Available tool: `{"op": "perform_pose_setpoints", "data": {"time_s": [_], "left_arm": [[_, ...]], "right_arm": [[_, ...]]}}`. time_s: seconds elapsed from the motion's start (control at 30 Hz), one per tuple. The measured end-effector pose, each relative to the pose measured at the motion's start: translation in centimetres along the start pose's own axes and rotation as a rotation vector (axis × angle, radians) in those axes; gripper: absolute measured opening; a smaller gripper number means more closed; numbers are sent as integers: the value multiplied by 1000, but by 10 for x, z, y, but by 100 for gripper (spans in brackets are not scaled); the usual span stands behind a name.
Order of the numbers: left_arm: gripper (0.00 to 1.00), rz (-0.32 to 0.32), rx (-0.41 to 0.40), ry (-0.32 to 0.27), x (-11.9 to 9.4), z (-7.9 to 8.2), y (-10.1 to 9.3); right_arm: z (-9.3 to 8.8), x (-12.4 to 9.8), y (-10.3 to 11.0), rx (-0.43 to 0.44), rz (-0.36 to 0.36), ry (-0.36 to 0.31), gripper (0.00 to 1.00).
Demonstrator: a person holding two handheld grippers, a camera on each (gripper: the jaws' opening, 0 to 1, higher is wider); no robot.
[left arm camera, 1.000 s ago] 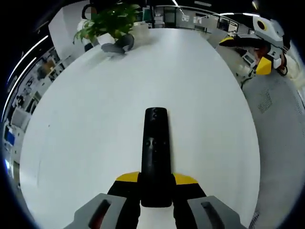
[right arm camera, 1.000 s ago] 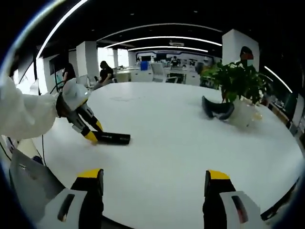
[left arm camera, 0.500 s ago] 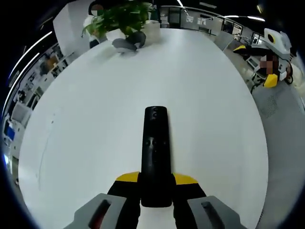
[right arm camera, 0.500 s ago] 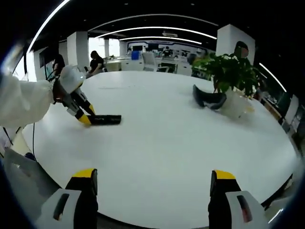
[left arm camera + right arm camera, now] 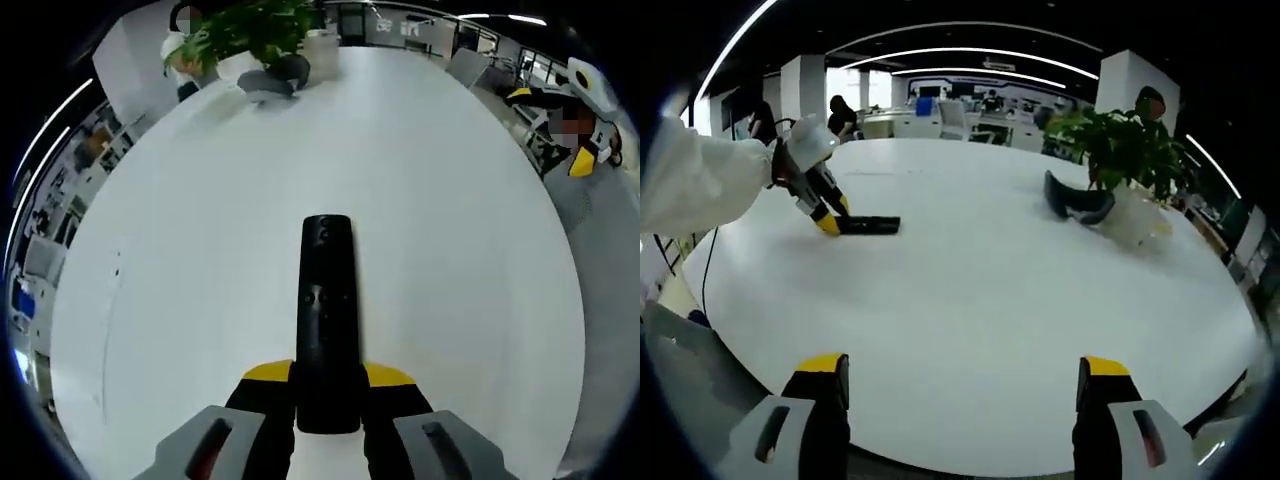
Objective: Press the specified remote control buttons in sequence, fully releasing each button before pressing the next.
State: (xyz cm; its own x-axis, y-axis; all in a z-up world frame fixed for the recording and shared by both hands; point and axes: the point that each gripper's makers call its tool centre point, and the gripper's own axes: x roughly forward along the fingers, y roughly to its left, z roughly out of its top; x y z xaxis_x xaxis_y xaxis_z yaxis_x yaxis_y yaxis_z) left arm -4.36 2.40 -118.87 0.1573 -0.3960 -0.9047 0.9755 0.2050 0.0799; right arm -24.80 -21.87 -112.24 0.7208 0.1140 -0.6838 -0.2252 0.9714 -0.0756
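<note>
A broad white table (image 5: 990, 300) lies under you in an open office. Your left gripper (image 5: 327, 395) pinches the black remote control (image 5: 326, 300) by its near end, and the remote points out over the tabletop. Your right gripper (image 5: 962, 400) hangs spread and empty at the table's edge. Farther off sits a potted plant (image 5: 1127, 160) beside a dark headset-like object (image 5: 1077, 205).

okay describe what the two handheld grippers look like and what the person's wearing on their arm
Each gripper has two grey jaws with black inner faces and yellow tips: the left gripper and the right gripper. Red-brown marks show on the left one's grey housings. In the right gripper view, the left gripper has a white rounded body with black-and-yellow jaws, and the person's sleeve is white. A thin dark cable hangs below it.
</note>
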Motion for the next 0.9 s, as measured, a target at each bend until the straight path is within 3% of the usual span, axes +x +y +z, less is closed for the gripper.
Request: {"op": "perform_pose_setpoints", "data": {"time_s": [0.3,0.6,0.7,0.73,0.8,0.83,0.9], "left_arm": [[24,17,32,14,0,14,37],[24,14,85,35,6,17,61],[24,22,103,76,11,11,68],[24,-5,92,69,11,13,66],[24,9,96,71,11,15,72],[24,8,128,107,11,11,75],[24,-18,117,108,13,14,76]], "right_arm": [[-3,1,-5,-7,-20,18,93],[-8,4,-7,-19,-24,52,92],[-8,4,-7,-19,-25,51,91],[-8,4,-7,-17,-26,51,91],[-9,4,-7,-13,-27,59,91],[-9,4,-6,-11,-25,59,91],[-10,5,-6,-12,-25,59,91]]}}
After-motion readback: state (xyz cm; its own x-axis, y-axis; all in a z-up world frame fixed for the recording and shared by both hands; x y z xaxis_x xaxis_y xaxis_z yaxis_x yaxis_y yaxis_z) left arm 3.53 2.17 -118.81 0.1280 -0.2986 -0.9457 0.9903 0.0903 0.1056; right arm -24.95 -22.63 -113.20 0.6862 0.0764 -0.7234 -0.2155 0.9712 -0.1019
